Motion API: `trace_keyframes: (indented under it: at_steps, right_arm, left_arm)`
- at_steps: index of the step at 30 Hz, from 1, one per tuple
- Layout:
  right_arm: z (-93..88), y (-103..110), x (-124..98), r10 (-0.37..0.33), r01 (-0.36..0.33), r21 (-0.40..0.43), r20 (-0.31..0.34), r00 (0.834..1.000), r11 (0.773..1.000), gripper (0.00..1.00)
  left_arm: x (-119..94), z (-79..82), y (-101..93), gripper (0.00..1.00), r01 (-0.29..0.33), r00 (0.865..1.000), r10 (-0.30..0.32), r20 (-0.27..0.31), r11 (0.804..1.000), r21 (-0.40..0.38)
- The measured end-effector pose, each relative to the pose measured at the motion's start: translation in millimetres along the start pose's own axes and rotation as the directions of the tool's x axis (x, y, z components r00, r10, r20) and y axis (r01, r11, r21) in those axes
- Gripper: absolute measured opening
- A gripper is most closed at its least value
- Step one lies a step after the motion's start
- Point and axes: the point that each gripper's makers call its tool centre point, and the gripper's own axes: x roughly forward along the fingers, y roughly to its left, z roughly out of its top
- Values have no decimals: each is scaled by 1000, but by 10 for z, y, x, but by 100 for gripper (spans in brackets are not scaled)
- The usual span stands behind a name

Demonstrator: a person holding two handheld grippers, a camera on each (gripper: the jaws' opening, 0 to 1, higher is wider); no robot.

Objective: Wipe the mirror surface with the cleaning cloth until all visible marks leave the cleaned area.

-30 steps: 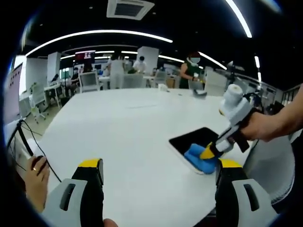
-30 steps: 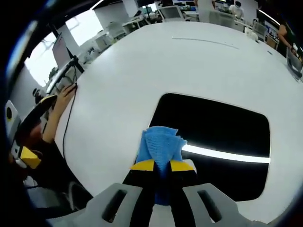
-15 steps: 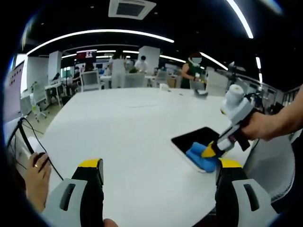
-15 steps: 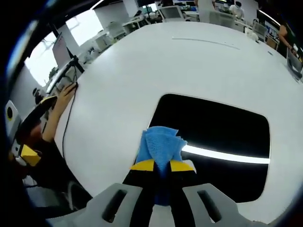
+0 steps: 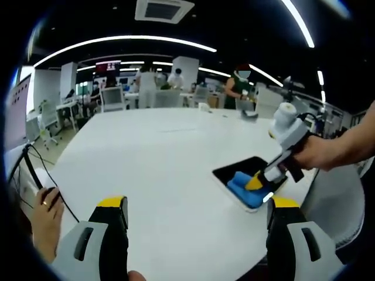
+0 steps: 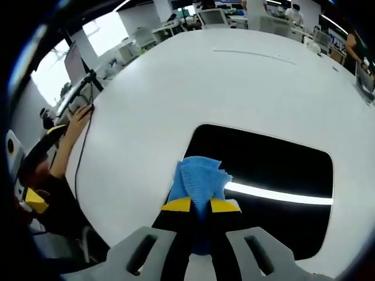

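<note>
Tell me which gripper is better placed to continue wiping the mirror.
The right gripper: it is shut on the blue cloth, on the mirror. The left gripper is open, away from the mirror.

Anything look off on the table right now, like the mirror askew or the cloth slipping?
Nothing stands out. The mirror lies flat on the white table, the right gripper is shut on the blue cloth at the mirror's near edge, and the left gripper is open, away from them.
</note>
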Motion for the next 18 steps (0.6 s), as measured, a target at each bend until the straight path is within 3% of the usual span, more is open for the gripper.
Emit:
trace_keyframes:
  at_steps: [18]
  right_arm:
    - [206,-52,104,-2,2,-27,-11,1000,1000,4]
  left_arm:
    - [-13,33,-29,99,-9,1000,9,16,1000,-18]
